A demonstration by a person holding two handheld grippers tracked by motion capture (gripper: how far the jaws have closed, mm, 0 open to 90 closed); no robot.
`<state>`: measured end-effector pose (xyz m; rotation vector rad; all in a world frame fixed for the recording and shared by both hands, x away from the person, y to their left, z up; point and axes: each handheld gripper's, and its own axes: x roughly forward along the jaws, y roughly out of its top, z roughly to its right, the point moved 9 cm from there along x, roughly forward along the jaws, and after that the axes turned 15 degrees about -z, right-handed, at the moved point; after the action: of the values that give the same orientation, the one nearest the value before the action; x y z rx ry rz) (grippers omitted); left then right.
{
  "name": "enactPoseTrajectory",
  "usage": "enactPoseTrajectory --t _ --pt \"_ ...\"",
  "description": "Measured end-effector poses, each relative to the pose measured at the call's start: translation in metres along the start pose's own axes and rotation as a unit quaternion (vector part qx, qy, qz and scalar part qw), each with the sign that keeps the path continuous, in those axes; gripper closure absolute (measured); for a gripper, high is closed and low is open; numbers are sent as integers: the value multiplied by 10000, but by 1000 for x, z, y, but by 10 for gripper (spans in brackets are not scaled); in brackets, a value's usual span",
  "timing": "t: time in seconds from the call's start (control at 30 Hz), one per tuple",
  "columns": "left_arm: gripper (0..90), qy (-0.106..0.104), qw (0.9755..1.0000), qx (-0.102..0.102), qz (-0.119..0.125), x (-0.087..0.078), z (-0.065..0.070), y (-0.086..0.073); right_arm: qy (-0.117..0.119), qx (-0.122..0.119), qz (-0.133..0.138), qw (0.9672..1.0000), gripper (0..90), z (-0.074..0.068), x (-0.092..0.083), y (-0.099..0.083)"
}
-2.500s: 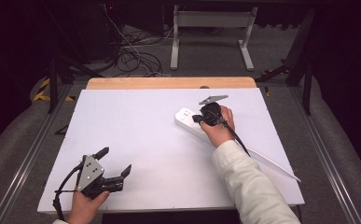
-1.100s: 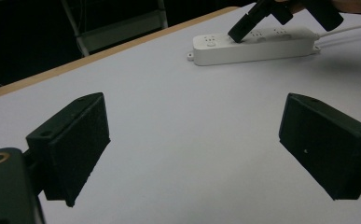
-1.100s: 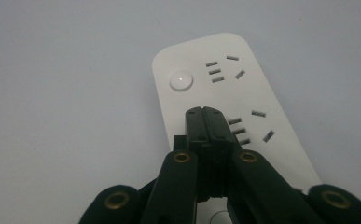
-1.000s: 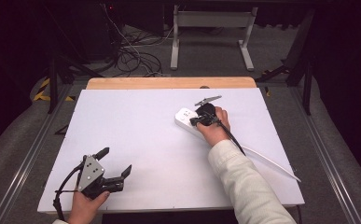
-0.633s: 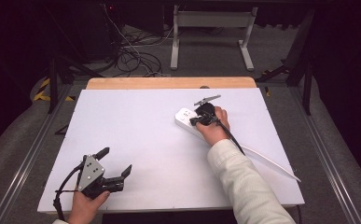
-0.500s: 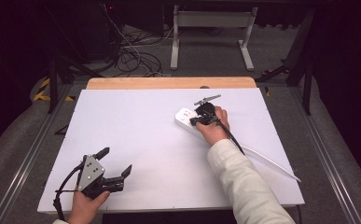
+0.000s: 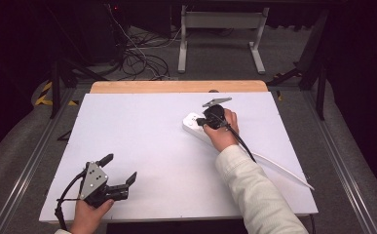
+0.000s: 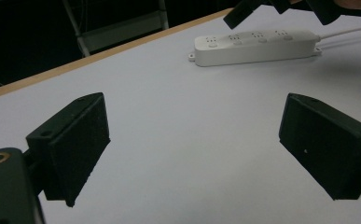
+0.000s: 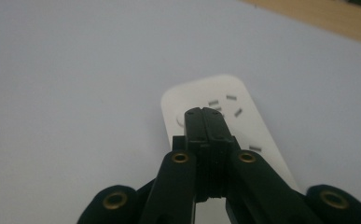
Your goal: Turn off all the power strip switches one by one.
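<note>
A white power strip lies on the white table top at the back right, and its white cord runs off to the right. It is also in the left gripper view and the right gripper view. My right gripper is shut with nothing between its jaws. Its tips point down at the round button by the strip's end socket; I cannot tell whether they touch it. My left gripper rests open near the front left edge, far from the strip, with bare table between its jaws.
A wooden strip edges the table's far side. Beyond it are a white metal stand and tangled cables on the floor. Metal rails run along both sides of the table.
Since the earliest frame my right gripper has shifted slightly left along the strip toward its end. In the last second nothing visibly moves. The left gripper stays put.
</note>
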<state>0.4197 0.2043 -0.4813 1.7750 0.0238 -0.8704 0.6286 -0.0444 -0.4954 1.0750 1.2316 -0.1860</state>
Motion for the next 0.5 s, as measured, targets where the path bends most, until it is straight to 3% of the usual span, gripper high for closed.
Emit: enactPoseTrajectory --t 0.13,0.5 --pt "93 0 10000 31 0 0 1 0 45 -174 318 9993 900 -7 -12 11" --pt "93 0 10000 23 -7 1 1 0 127 -92 356 9992 900 -10 -6 19"
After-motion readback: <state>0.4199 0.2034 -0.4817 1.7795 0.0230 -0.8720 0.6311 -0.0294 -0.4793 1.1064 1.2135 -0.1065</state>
